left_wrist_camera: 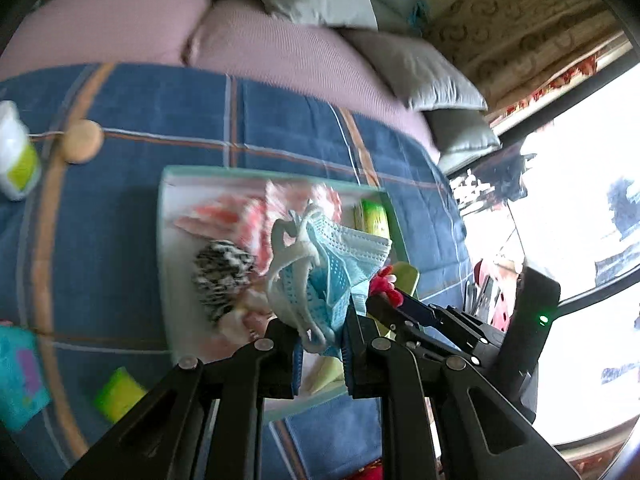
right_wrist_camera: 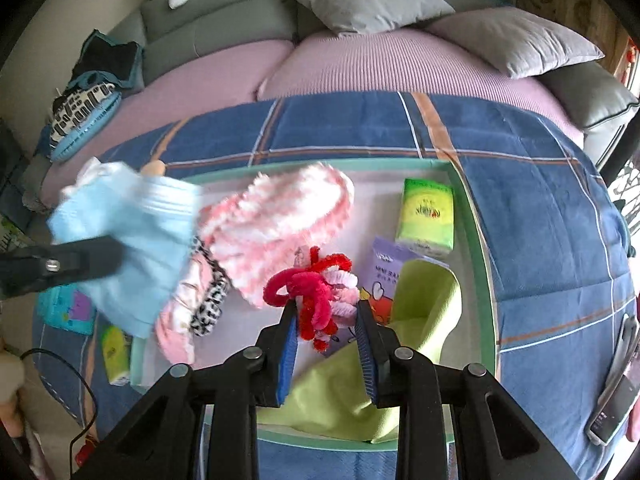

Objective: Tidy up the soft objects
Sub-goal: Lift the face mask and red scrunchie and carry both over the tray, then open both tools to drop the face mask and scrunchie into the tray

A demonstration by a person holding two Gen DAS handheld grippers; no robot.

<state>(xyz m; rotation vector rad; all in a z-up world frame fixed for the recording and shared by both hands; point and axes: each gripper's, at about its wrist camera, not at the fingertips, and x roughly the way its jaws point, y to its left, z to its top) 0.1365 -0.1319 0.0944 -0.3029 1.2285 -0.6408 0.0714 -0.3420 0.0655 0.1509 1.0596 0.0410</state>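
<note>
Blue face mask [left_wrist_camera: 340, 256] is being pinched by the left gripper [left_wrist_camera: 322, 344] fingers over the tray [left_wrist_camera: 164, 240] | red-pink chenille bundle [right_wrist_camera: 316, 296] is being pinched by the right gripper [right_wrist_camera: 328, 344] fingers above the tray

The purple packet [right_wrist_camera: 387, 268] in the tray reads "MINI" (the rest is hidden); the green tissue pack's [right_wrist_camera: 426, 212] print is illegible.

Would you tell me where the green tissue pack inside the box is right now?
In the right wrist view the green tissue pack lies in the far right corner of the box, just beyond the purple packet and the lime cloth.
</note>
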